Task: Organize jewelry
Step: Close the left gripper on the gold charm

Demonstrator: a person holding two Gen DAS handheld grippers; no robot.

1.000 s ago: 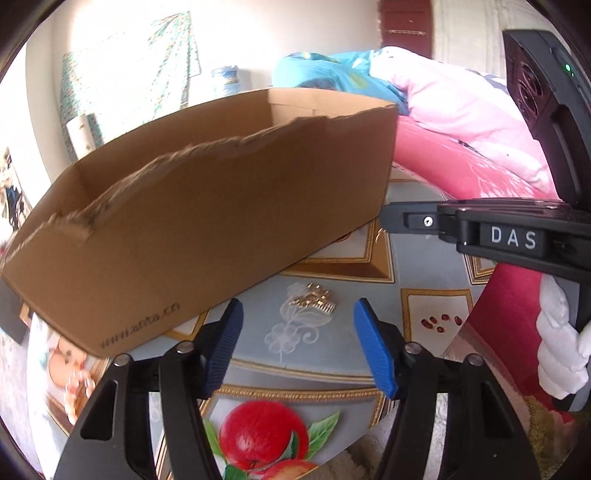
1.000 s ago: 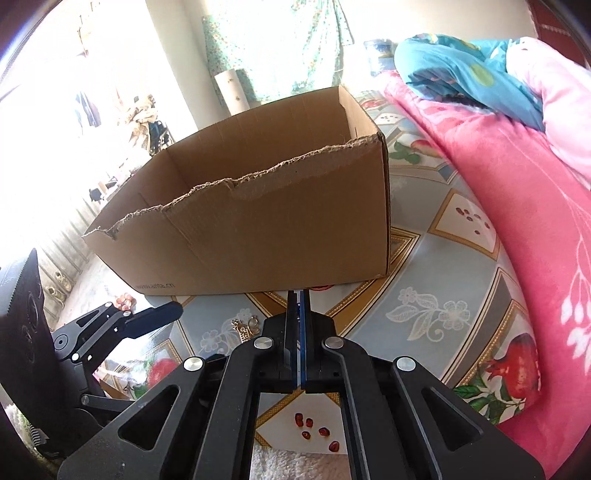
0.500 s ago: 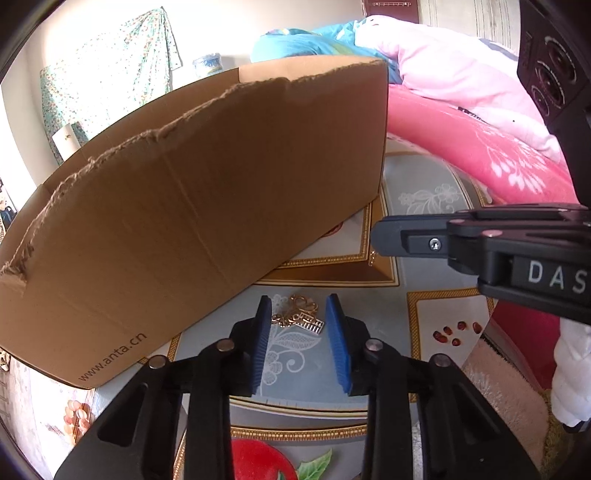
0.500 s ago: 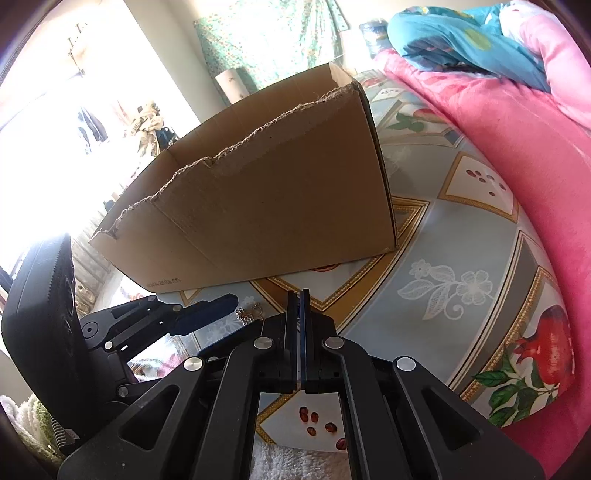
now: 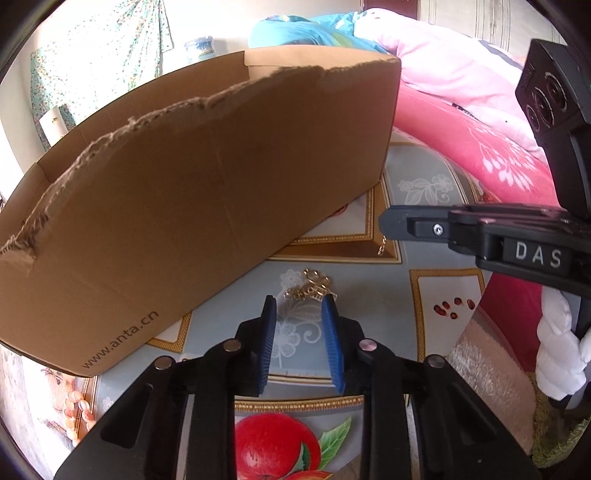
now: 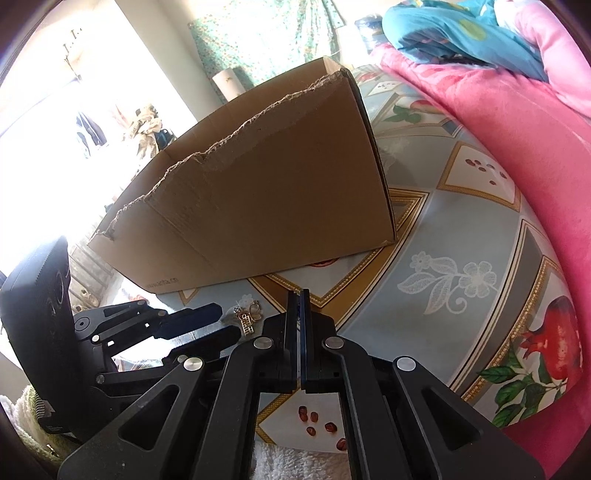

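A: Where is the jewelry?

B: A small gold piece (image 5: 309, 288), with a ring and a ladder-like charm, lies on the fruit-patterned tablecloth (image 5: 436, 295), just in front of the torn cardboard box (image 5: 207, 206). The right wrist view shows the same piece (image 6: 248, 316) near the box's front wall.

A: And the left gripper (image 5: 298, 310)?

B: Its blue fingers (image 5: 269, 332) stand narrow and are closing, one on each side of the near end of the gold piece. The charm sits at the fingertips, with a clear gap between the pads, so I cannot say they press on it.

A: The right gripper (image 6: 299, 295)?

B: Its fingers are pressed together with nothing between them. From the left wrist view it reaches in from the right (image 5: 391, 221), apart from the jewelry. A short bit of gold chain (image 5: 382, 245) shows just under its tip; whether it touches, I cannot tell.

A: Anything else?

B: A pink blanket (image 6: 517, 122) lies right of the box, with a blue cloth (image 6: 443, 33) bunched behind it.
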